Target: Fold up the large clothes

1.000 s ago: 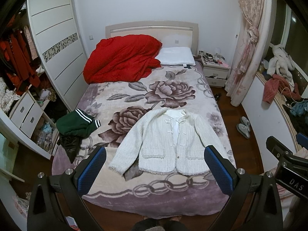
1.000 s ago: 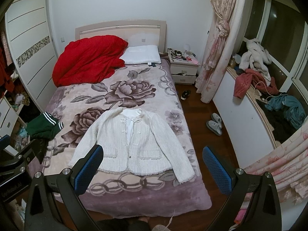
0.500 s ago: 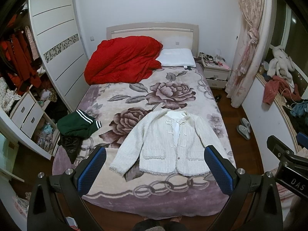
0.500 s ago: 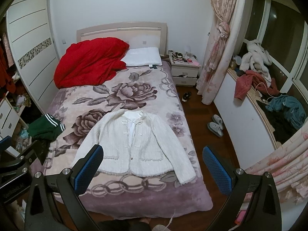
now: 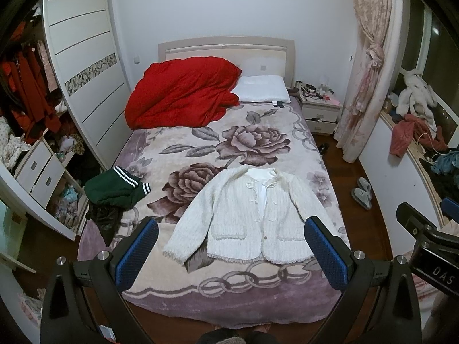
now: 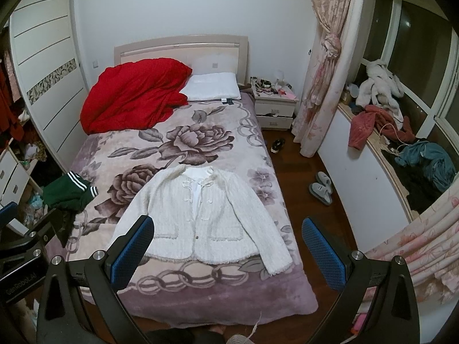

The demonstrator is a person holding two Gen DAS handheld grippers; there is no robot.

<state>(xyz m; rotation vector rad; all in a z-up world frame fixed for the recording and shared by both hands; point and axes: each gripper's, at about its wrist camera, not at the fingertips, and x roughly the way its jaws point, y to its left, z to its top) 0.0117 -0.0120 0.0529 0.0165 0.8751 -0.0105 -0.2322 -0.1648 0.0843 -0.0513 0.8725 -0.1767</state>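
A white knitted cardigan lies spread flat, front up, sleeves angled out, on the near half of the bed's floral blanket. My left gripper hangs open above the foot of the bed, nothing between its blue pads. My right gripper is open too and equally high, empty. Both stay well clear of the cardigan. A crumpled green garment with white stripes sits at the bed's left edge.
A red quilt and white pillow fill the head of the bed. A wardrobe stands left, a nightstand and curtain right. Slippers lie on the wooden floor; clothes pile on the window ledge.
Both views have drifted slightly back and up, so the bed and cardigan sit a little lower and farther off. The grippers stay open; the cardigan has not moved.
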